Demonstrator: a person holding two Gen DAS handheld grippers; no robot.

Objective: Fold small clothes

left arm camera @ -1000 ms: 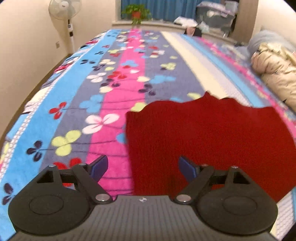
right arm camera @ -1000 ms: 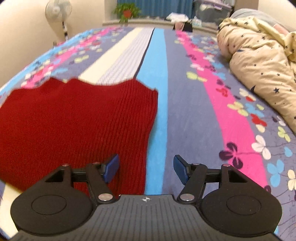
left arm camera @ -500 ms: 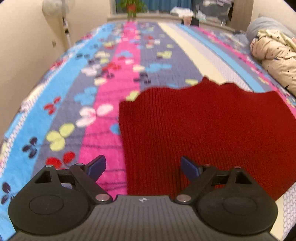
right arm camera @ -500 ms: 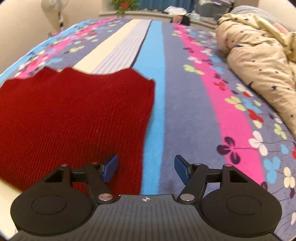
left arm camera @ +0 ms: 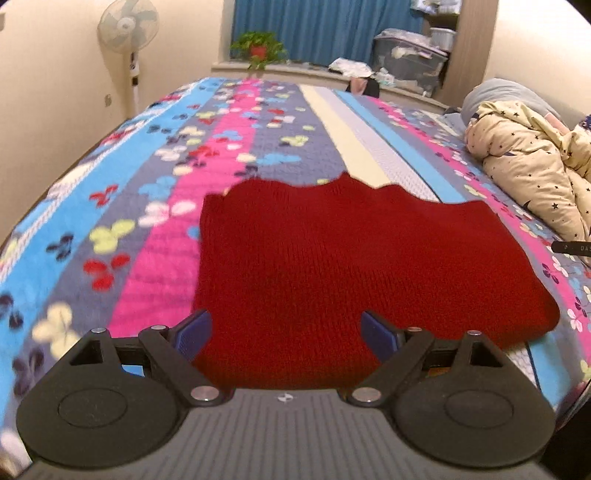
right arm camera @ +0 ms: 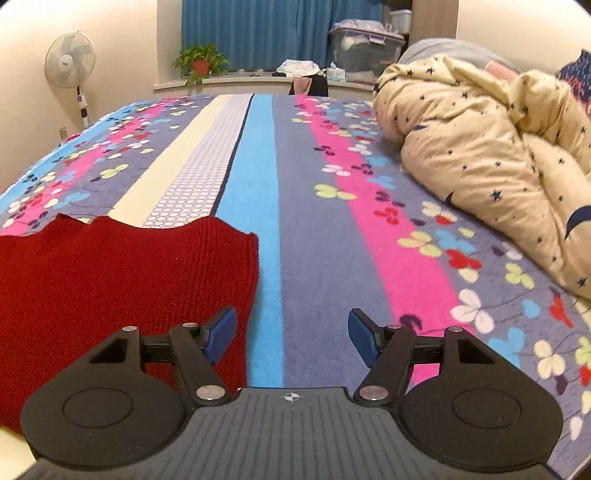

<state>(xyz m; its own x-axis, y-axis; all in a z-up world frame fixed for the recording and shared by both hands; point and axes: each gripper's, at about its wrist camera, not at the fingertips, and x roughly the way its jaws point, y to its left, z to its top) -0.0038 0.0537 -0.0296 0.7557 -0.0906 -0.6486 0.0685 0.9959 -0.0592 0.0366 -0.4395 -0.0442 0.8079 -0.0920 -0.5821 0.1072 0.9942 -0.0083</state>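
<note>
A red knitted garment (left arm camera: 351, 266) lies flat on the striped flowered bedspread (left arm camera: 155, 206), its far edge wavy. My left gripper (left arm camera: 286, 334) is open and empty, low over the garment's near left part, its left finger by the left edge. In the right wrist view the same garment (right arm camera: 110, 280) fills the left side. My right gripper (right arm camera: 291, 334) is open and empty, straddling the garment's right edge, its left finger over the cloth and its right finger over bare bedspread (right arm camera: 332, 236).
A cream star-print duvet (right arm camera: 498, 158) is heaped on the right of the bed and also shows in the left wrist view (left arm camera: 535, 177). A standing fan (left arm camera: 127, 33) is at the far left wall. A potted plant (right arm camera: 199, 62) and storage boxes (right arm camera: 365, 40) line the window ledge.
Both grippers have tilted up and dropped lower toward the bed, so the room's far wall now shows. The garment lies as before. Both stay open.
</note>
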